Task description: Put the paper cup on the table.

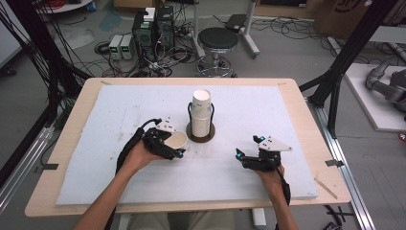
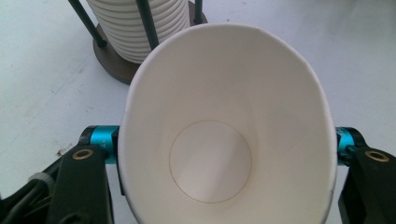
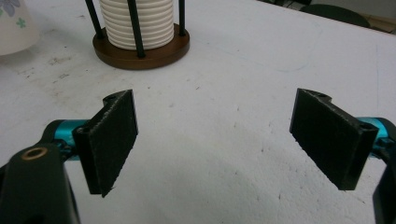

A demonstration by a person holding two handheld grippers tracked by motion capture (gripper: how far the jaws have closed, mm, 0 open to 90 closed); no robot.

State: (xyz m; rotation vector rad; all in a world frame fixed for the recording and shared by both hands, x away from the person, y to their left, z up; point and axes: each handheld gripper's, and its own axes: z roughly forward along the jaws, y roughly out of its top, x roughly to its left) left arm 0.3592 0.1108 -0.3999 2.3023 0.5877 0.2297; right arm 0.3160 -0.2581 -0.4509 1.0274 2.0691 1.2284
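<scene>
A white paper cup [image 1: 177, 140] lies tipped on its side in my left gripper [image 1: 170, 144], whose jaws are shut on its walls and squeeze the mouth into an oval. In the left gripper view the cup [image 2: 224, 140] shows its empty inside and round bottom. Behind it stands a stack of paper cups [image 1: 201, 115] in a rack of black rods on a round brown base [image 1: 200, 134]. My right gripper [image 1: 249, 158] rests open near the front right of the mat; its pads [image 3: 114, 140] hold nothing. The stack [image 3: 137, 23] and part of the held cup [image 3: 14, 25] show beyond them.
A white foam mat [image 1: 119, 115] covers the wooden table [image 1: 306, 124]. Beyond the table stand a black stool [image 1: 218, 40] and electronics with tangled cables [image 1: 148, 33] on the floor. Black frame posts [image 1: 344, 62] flank the table.
</scene>
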